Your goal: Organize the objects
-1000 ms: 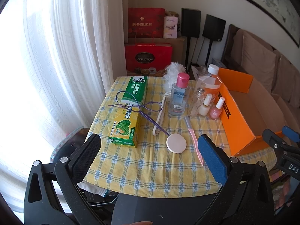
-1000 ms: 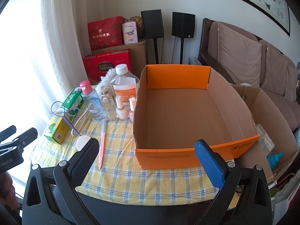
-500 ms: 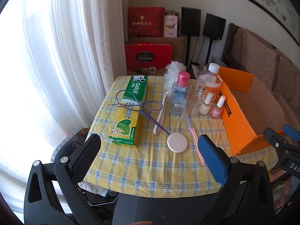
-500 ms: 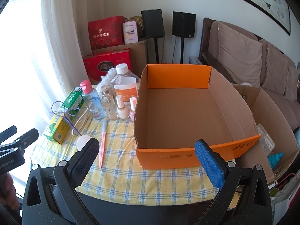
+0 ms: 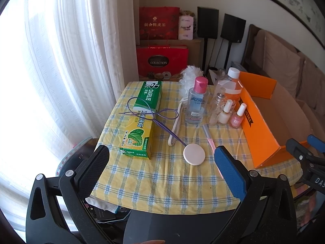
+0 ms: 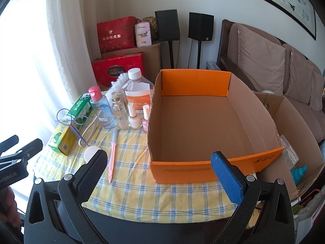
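Where the left wrist view looks forward, the left claw (image 5: 160, 158) is held apart above the checked desk (image 5: 162, 181); a glossy toothpaste carton (image 5: 142, 120) and round pad (image 5: 194, 154) are seen. From the right wrist, the right claw (image 6: 158, 164) is spread before the empty corrugated orange box (image 6: 195, 126).

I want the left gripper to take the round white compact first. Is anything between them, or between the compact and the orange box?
Nothing visible blocks the open left gripper from the round white compact. A pink-handled razor lies between the compact and the orange cardboard box.
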